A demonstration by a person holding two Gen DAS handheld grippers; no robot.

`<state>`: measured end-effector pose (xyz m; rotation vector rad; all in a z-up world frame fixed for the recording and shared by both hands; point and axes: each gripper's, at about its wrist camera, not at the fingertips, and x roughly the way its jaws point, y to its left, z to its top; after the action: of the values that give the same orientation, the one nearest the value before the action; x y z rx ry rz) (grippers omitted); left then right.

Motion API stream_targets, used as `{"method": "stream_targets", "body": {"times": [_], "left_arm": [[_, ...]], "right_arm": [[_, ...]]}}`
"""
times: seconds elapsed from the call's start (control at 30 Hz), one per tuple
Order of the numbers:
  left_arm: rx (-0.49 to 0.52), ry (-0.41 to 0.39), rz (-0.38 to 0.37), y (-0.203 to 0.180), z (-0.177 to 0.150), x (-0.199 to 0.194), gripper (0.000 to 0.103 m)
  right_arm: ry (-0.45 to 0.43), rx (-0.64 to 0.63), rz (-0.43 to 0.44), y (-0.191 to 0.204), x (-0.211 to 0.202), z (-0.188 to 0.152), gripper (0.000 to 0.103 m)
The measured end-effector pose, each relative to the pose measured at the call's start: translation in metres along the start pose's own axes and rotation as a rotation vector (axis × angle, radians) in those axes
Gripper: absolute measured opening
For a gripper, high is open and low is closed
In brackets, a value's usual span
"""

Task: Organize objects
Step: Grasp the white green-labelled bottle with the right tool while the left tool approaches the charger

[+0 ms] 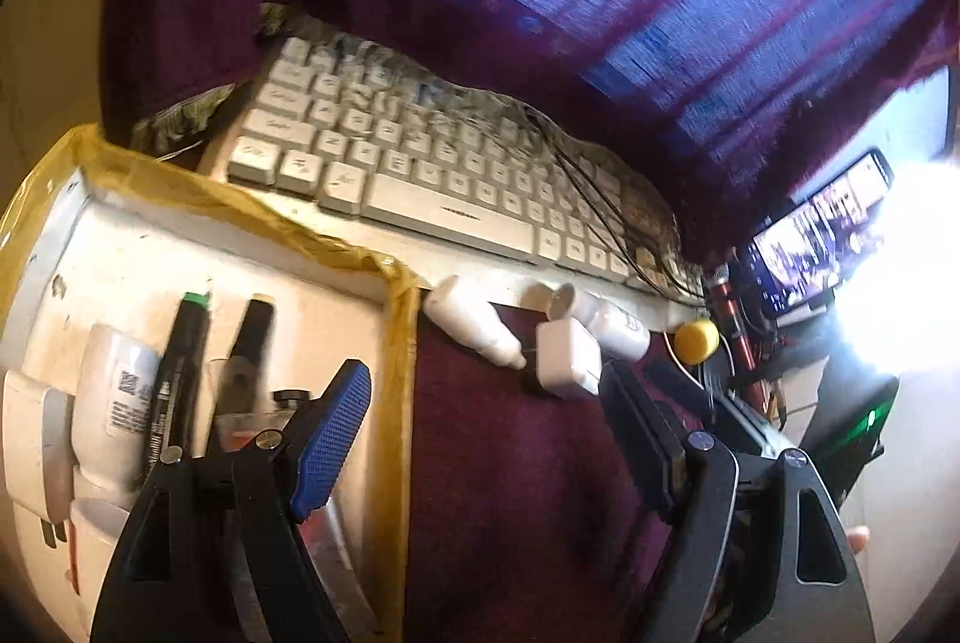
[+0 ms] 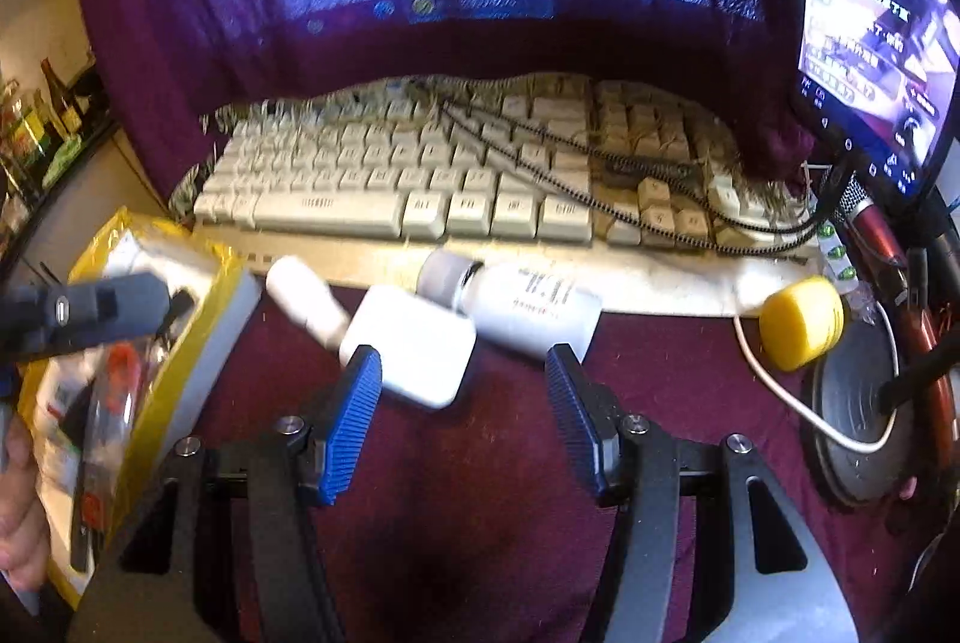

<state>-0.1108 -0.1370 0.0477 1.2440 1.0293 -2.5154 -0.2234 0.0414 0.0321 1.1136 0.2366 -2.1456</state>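
On the maroon cloth [image 2: 480, 493], in front of the keyboard, lie a white charger cube [image 2: 414, 343], a small white dropper bottle [image 2: 306, 304], a labelled white bottle [image 2: 522, 310] on its side and a yellow cap [image 2: 801, 322]. My right gripper [image 2: 463, 364] is open just short of the charger, whose near corner sits by the left fingertip. My left gripper [image 1: 486, 403] is open over bare cloth beside the yellow-taped white box [image 1: 399, 373]. The charger [image 1: 567, 358], both bottles [image 1: 474, 325] and the cap [image 1: 696, 341] lie beyond its fingertips.
The box holds two markers [image 1: 180, 373], a white bottle [image 1: 117, 391] and a white plug [image 1: 36, 451]. A white keyboard [image 2: 372, 175] with braided cables lies behind, under a draped cloth. A lit phone screen [image 2: 870, 12], microphone, round stand [image 2: 852, 403] and white cable crowd the right.
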Motion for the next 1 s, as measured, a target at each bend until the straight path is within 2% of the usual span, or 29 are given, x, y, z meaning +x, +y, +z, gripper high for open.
{"method": "stream_targets", "body": {"times": [0.2,0.27,0.37,0.5,0.63,0.67,0.73,0.8,1.0], "left_arm": [[0.044,0.044,0.022,-0.026,-0.008,0.017,0.074],[0.058,0.046,0.033,-0.033,-0.011,0.019,0.074],[0.051,0.050,0.012,-0.034,-0.013,0.019,0.074],[0.032,0.040,0.037,-0.030,-0.013,0.017,0.074],[0.017,0.037,0.039,-0.029,-0.009,0.018,0.074],[0.022,0.038,0.047,-0.031,-0.008,0.019,0.074],[0.034,0.039,0.058,-0.036,-0.003,0.022,0.074],[0.042,0.046,0.058,-0.042,0.001,0.028,0.074],[0.030,0.096,0.053,-0.041,-0.002,0.047,0.074]], "right_arm": [[-0.040,0.000,-0.017,-0.008,0.005,0.028,0.056],[-0.014,0.003,-0.007,-0.015,0.014,0.034,0.056],[0.030,0.019,-0.002,-0.027,0.035,0.041,0.056],[0.076,0.072,0.110,-0.041,0.042,0.037,0.056],[0.089,0.018,0.143,-0.033,0.030,0.018,0.055],[0.092,0.006,0.158,-0.031,0.026,0.014,0.054],[0.088,-0.032,0.132,-0.022,0.019,0.007,0.033],[0.087,-0.066,0.085,-0.015,0.019,0.005,0.033],[0.087,-0.053,0.072,-0.012,0.024,0.006,0.032]]}}
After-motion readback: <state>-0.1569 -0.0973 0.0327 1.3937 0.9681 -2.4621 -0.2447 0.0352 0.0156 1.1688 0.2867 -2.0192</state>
